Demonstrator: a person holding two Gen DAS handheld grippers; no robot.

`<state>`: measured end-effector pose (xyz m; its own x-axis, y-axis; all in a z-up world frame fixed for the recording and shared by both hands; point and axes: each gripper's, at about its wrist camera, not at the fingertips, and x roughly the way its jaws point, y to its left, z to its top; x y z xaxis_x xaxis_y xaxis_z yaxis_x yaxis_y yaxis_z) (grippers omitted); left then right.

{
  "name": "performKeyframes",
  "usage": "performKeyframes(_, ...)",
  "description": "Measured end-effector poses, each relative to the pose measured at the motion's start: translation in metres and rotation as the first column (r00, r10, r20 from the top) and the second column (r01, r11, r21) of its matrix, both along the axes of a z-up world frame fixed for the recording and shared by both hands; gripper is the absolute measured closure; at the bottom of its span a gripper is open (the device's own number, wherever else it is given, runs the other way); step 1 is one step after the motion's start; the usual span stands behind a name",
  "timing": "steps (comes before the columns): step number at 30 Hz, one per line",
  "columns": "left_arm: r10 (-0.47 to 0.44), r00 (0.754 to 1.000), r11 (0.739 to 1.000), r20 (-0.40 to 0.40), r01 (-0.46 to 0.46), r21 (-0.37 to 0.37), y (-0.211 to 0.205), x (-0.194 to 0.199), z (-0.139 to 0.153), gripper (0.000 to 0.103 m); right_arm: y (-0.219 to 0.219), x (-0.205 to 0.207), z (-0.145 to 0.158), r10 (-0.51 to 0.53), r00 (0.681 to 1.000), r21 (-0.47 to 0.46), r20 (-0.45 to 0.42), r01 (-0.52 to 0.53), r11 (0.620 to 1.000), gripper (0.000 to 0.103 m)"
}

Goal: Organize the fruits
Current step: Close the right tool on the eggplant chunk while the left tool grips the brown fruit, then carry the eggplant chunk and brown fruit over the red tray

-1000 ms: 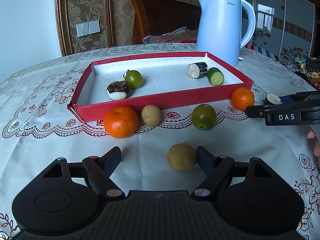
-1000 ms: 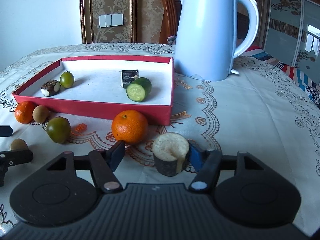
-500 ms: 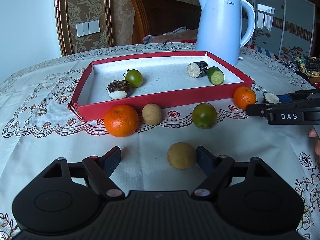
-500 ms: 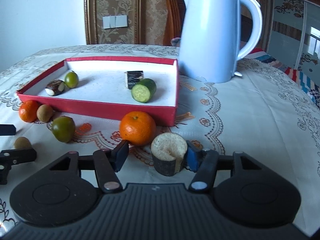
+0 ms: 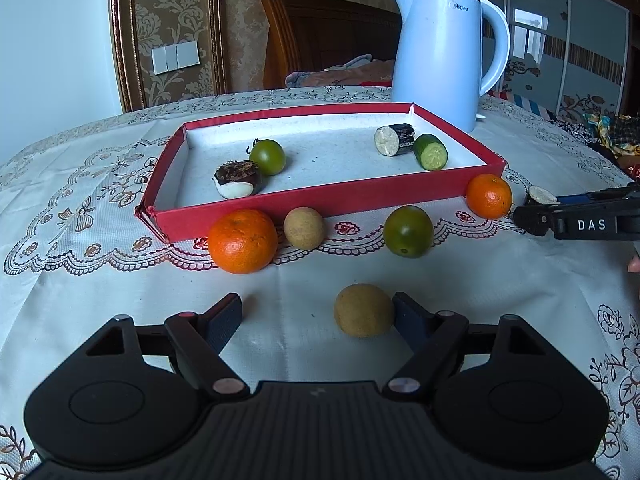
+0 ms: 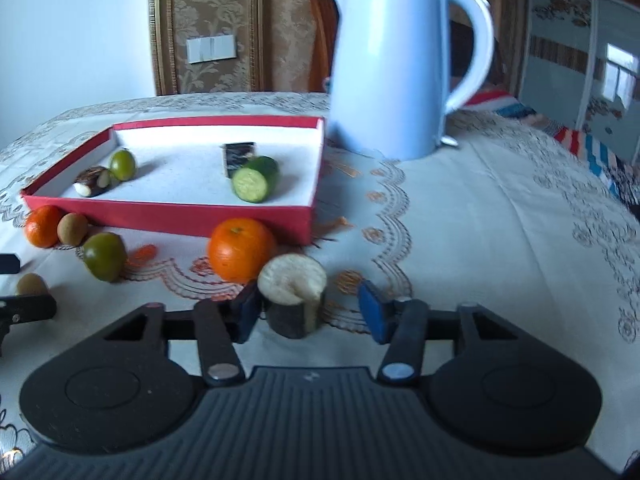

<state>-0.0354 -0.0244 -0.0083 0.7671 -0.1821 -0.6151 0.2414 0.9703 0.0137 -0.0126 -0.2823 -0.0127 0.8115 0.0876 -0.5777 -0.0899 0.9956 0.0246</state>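
right claw (image 6: 308,308) narrowing since before | sugarcane stub (image 6: 294,296) upright, untouched on right | left claw (image 5: 318,316) open

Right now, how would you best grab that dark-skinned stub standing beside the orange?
Pinch the stub across its dark round sides, coming in low from the near side. It stands upright, pale cut face up. The right claw already straddles it, closing, with a gap left at one pad.
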Motion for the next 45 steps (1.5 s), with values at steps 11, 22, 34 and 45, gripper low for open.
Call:
performKeyframes(11,-0.019,1.000,1.000,0.012,0.019,-0.003,-0.001,-0.002,0.001,0.031,0.009,0.002,0.000,-0.005,1.000,0.004,0.009,0.005,1.000,0.072)
performKeyframes(22,-0.080,0.996,0.997,0.030,0.080,0.007,-0.009,-0.006,0.001,0.070,0.012,-0.001,0.000,-0.025,0.999,-0.002,0.020,0.025,1.000,0.072)
performKeyframes(34,-0.067,0.997,0.998,0.036,0.067,-0.002,-0.007,-0.006,0.002,0.073,0.021,-0.015,0.004,-0.028,0.998,-0.003,0.051,0.029,1.000,0.072)
performKeyframes(45,0.003,0.999,0.998,0.036,-0.001,-0.062,0.007,0.003,0.017,0.073,0.034,-0.027,0.013,-0.027,0.996,0.014,0.088,0.025,1.000,0.072)
